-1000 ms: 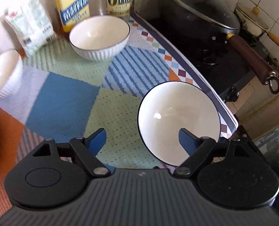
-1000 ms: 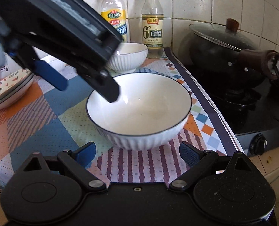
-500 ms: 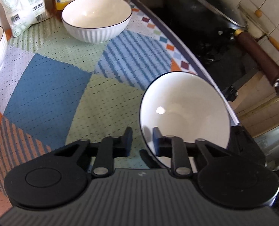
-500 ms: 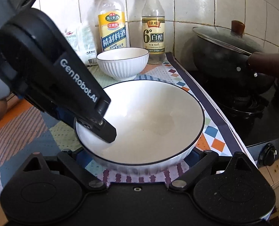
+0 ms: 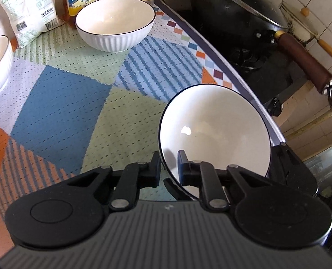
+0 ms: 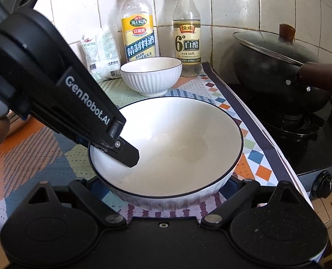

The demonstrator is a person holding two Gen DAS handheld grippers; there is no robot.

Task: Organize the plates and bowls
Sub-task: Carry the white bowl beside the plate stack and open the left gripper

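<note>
Patterned mat (image 5: 60, 112) covers the counter next to the stove w/ a lidded wok (image 6: 275, 71). Big white bowl (image 6: 177, 143) sits near the mat's front edge, tilted. L gripper (image 5: 168, 168) is clamped on its near-left rim, one finger inside, one outside. R gripper (image 6: 166, 186) is spread wide, bowl btwn its fingers; contact unclear. Smaller ribbed bowl (image 6: 151, 76) stands at the back by two bottles (image 6: 187, 29).

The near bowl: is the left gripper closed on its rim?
Yes, the left gripper pinches the near bowl rim, one finger inside, one outside.
</note>
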